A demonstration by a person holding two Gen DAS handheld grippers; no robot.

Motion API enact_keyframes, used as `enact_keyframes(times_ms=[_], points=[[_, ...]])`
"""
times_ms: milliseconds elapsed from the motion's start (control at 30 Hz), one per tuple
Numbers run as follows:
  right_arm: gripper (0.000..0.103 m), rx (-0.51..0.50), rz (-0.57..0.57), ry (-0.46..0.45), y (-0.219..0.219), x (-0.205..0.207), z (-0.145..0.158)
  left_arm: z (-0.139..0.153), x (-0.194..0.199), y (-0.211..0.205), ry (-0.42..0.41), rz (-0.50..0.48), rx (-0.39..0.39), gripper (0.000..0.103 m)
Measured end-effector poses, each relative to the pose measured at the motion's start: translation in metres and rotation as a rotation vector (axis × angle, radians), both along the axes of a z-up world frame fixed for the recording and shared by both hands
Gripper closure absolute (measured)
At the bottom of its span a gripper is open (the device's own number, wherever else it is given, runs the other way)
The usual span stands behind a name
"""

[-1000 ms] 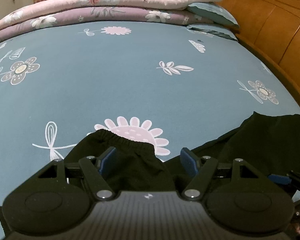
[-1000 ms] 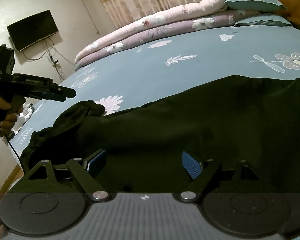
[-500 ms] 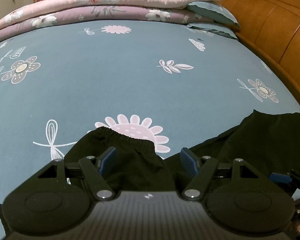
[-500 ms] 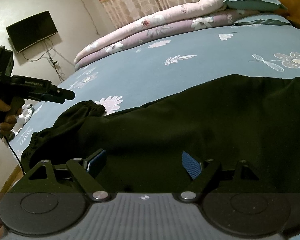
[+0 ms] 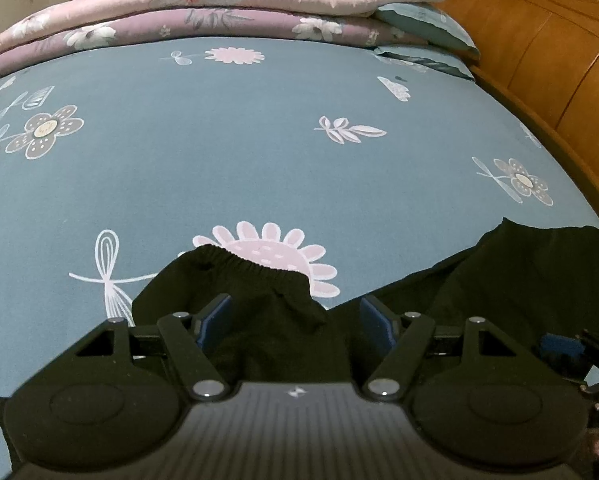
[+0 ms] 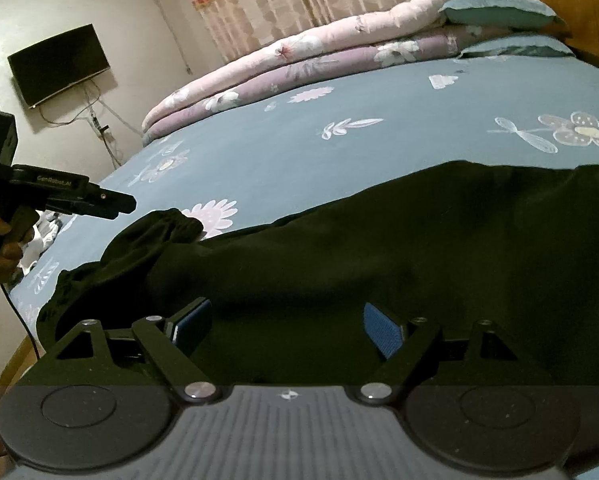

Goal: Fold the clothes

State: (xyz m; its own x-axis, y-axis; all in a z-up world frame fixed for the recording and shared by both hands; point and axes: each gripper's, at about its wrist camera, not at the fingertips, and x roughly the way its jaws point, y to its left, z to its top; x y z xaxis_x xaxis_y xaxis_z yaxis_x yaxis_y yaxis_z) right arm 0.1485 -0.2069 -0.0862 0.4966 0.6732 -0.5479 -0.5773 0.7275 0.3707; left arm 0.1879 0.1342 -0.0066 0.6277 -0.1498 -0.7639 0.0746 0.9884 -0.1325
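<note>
Black elastic-waisted trousers (image 6: 379, 264) lie unmoved on the blue flowered bedsheet (image 5: 259, 152). Left gripper (image 5: 295, 326) and right gripper (image 6: 287, 328) still hover with jaws apart, seemingly not touching the cloth.

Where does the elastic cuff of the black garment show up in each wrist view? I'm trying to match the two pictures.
Left wrist view: elastic cuff low centre, just beyond the left gripper.
Right wrist view: elastic cuff at middle left, far from the right gripper.
Shared landmark: the pink daisy print that the cuff partly covers.
</note>
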Motion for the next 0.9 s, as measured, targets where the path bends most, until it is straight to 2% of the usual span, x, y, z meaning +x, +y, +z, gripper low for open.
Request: enact_keyframes(times_ms=[167, 267, 400, 433, 567, 600, 667, 700, 733, 800, 900], points=[[0.016, 0.0, 0.006, 0.003, 0.0, 0.001, -0.001, -0.013, 0.008, 0.0, 0.042, 0.043, 0.007, 0.029], [0.016, 0.005, 0.006, 0.004, -0.002, 0.0, -0.001, -0.023, 0.009, 0.01, 0.062, 0.118, 0.056, 0.029], [0.016, 0.014, 0.0, 0.004, -0.006, 0.001, -0.001, -0.035, 0.01, 0.043, 0.097, 0.261, 0.044, 0.029], [0.016, 0.017, -0.002, 0.004, -0.007, 0.002, -0.001, -0.039, 0.011, 0.051, 0.106, 0.286, 0.04, 0.03], [0.016, 0.021, 0.001, 0.004, -0.006, 0.002, -0.001, -0.059, 0.018, 0.074, 0.135, 0.335, -0.059, 0.033], [0.016, 0.021, 0.003, 0.002, -0.005, 0.001, -0.001, -0.063, 0.02, 0.078, 0.133, 0.336, -0.086, 0.036], [0.016, 0.012, 0.008, -0.007, -0.004, -0.001, 0.001, -0.07, 0.024, 0.081, 0.12, 0.321, -0.13, 0.064], [0.016, 0.008, 0.01, -0.012, -0.004, -0.002, 0.001, -0.07, 0.025, 0.079, 0.114, 0.309, -0.128, 0.083], [0.016, 0.007, 0.009, -0.013, -0.004, -0.003, 0.002, -0.07, 0.025, 0.078, 0.107, 0.297, -0.126, 0.092], [0.016, 0.005, 0.007, -0.015, -0.005, -0.003, 0.003, -0.063, 0.019, 0.072, 0.072, 0.264, -0.103, 0.098], [0.016, 0.002, 0.004, -0.019, -0.007, -0.005, 0.004, -0.045, 0.007, 0.072, 0.021, 0.25, -0.071, 0.098]])
